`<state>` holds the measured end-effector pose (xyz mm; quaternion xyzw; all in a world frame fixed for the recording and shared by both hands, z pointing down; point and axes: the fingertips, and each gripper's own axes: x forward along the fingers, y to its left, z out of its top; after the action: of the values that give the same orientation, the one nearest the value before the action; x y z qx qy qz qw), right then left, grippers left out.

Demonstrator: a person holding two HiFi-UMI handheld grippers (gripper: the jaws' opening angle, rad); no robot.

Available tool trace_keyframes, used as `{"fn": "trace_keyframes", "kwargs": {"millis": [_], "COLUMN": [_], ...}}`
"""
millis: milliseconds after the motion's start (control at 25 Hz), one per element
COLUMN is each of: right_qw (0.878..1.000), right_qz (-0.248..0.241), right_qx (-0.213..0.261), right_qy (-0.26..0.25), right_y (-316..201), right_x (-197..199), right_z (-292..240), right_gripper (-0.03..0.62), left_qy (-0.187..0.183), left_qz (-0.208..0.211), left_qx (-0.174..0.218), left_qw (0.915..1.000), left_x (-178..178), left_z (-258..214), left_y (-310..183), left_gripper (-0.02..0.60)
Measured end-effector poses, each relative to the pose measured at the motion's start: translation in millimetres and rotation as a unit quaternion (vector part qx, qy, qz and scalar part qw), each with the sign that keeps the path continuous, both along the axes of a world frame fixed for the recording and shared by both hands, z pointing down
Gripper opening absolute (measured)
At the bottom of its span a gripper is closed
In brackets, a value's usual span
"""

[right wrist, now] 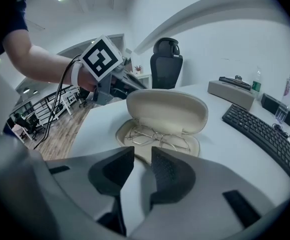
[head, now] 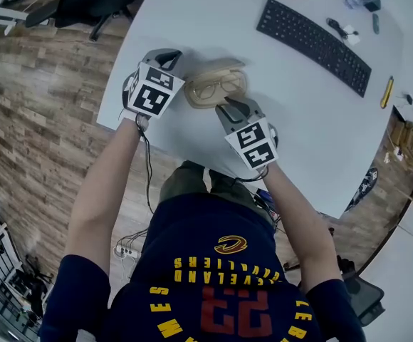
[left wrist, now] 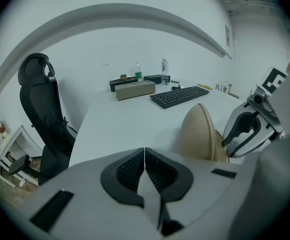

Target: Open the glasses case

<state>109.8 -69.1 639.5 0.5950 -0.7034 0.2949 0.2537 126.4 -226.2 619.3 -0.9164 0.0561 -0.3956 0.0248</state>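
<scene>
Seemingly done: glasses case (right wrist: 167, 109) open | left gripper (left wrist: 144, 154) clenched empty beside case | right gripper (right wrist: 142, 154) released before case | next: withdraw

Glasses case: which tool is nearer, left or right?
Right. The right tool has its open tips at the near rim of the glasses case. The left tool, shut, sits just off the case's left end.

1 case (head: 216, 65), 1 specs (head: 218, 88), 1 kbd (head: 313, 45)
</scene>
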Motion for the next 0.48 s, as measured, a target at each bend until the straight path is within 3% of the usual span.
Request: {"fn": "trace_keyframes", "kwargs": {"millis": [160, 280, 400, 480], "right_qw": [1.0, 1.0, 1.0, 1.0], "right_qz": [0.001, 0.0, 0.001, 0.0], "right_qx": [-0.002, -0.002, 0.0, 0.0], "right_qy": [-0.002, -0.005, -0.006, -0.005], "right_y": [-2, -2, -2, -3], "right_x": [0, 0, 1, 1], "right_z": [-1, -1, -1, -1], "right_gripper": [0.118, 0.118, 0.118, 0.118], "left_qy": [0.019, 0.068, 0.146, 0.152], "left_qz": [-0.016, -0.014, 0.041, 0.104], "left_qx": [-0.018, -0.037, -0.042, -0.005], "left_qw": [0.9995, 0.9969, 0.9875, 0.9829], "left_x": [-3, -6, -3, -1], "left_z": [-11, -42, -87, -97], "left_y": [2, 11, 39, 62], "left_gripper": [0.018, 0.018, 0.02, 0.031]}}
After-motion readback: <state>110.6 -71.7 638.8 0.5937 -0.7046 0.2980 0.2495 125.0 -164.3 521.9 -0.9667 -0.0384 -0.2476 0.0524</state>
